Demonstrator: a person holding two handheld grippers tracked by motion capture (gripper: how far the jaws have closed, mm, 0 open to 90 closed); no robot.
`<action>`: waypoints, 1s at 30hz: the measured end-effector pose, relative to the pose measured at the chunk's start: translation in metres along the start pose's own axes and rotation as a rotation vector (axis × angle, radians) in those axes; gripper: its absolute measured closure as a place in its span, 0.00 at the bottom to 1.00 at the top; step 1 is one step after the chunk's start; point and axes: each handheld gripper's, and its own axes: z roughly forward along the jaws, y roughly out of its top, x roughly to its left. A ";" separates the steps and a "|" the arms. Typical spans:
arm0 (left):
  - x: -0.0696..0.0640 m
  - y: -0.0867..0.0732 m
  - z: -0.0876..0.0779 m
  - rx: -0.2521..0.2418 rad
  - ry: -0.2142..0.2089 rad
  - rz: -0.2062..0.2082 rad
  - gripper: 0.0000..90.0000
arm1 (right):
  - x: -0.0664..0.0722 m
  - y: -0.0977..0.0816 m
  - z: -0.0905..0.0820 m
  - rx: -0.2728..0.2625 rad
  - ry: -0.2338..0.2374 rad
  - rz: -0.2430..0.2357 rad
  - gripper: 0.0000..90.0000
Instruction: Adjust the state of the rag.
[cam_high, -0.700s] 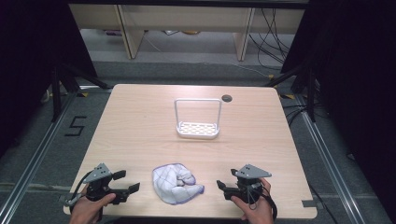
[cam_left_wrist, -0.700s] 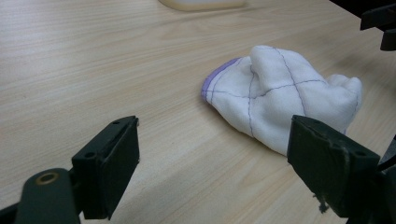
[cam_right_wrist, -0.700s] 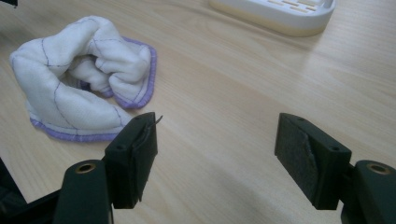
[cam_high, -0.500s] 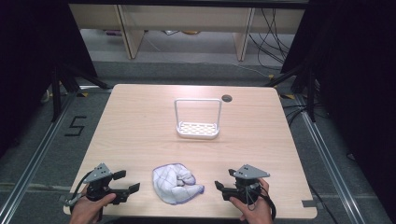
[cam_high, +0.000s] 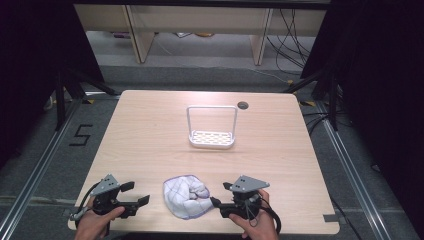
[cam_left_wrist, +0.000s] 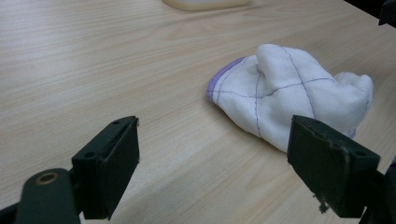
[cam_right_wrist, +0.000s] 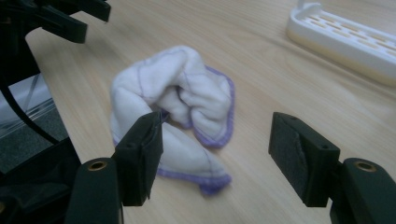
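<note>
High view is showing a crumpled white cloth (cam_high: 185, 196) with purple stitched edging lying near the front edge of the worktop (cam_high: 150, 135), between the two grippers. The left gripper (cam_high: 134, 195) is sitting just to one side of it and the right gripper (cam_high: 220, 195) just to the other, both pointing inward at the bundle and neither touching it.

Left gripper view is looking along jaws that are standing wide apart, gripping nothing; the cloth (cam_left_wrist: 292, 100) is lying ahead of them and toward the right-hand jaw, its purple hem turned toward the gap. Right gripper view is showing jaws that are likewise spread wide and empty, with the cloth (cam_right_wrist: 175, 112) just beyond the left-hand jaw and partly behind it, a loose corner trailing toward the gap.

Both hands are probably flanking the cloth so each can pinch an edge or corner and spread it out; the wide openings suit a soft, bunched bundle.

Farther ahead of both pairs of jaws, a white plastic rack (cam_high: 211, 134) with a slotted base and a tall hoop handle is standing mid-worktop, well apart from the cloth. A dark round cable hole (cam_high: 243, 105) is sitting beyond it. Nothing is lying between either gripper and the cloth.
</note>
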 end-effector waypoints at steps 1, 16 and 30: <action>0.000 0.000 0.000 -0.002 -0.002 0.001 0.18 | 0.007 0.006 0.005 -0.003 0.015 -0.027 0.42; -0.001 0.001 0.001 -0.006 -0.002 0.000 0.19 | 0.048 0.027 0.049 0.077 0.132 -0.153 0.49; -0.001 0.001 0.001 -0.006 -0.007 -0.001 0.19 | 0.062 0.029 0.082 0.179 0.077 -0.254 0.74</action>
